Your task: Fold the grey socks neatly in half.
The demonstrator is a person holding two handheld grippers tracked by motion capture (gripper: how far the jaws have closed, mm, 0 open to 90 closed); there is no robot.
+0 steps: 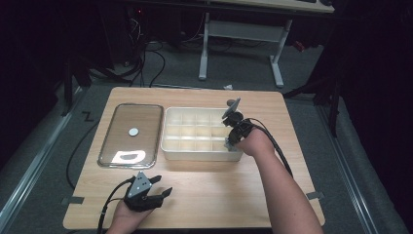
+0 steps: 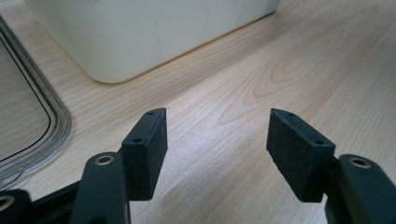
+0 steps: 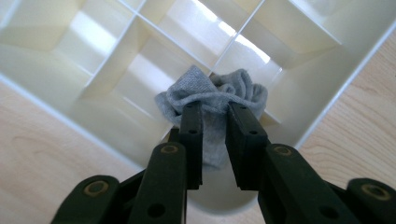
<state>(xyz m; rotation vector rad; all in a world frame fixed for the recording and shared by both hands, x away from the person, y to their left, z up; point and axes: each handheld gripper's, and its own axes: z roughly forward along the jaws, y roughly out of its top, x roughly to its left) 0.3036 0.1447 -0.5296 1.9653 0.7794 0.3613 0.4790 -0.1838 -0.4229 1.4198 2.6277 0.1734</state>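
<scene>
One grey sock (image 3: 212, 95), bunched into a soft wad, sits pinched between the pads of the right claw (image 3: 215, 109), which is closed on the fabric. It hangs straight ahead of the jaws, over a corner compartment of the cream divided box (image 3: 84, 121); part of the cloth trails down between the jaws toward the camera. Whether it touches the box floor, cannot tell.

Handling, my guess: light, limp, compressible, not fragile, not slippery against the rubbery pads. It will sag and unroll if held by a loose edge, so a hold through the thick middle of the bundle looks safest, as now. It could snag on a divider wall when lowered or lifted.

In the high view the right claw (image 1: 233, 130) is at the near right corner of the box (image 1: 202, 152), pointing down. Left of the box lies one clear lid (image 1: 130, 134) with a small white disc at its centre.

The left claw (image 2: 217, 144) rests low over the bench (image 2: 280, 79), jaws wide apart, nothing between them; box wall ahead of it to the left, lid rim at its far left.

Counts: socks 1, boxes 1, lids 1, claws 2. The box grid looks like three rows by four.
</scene>
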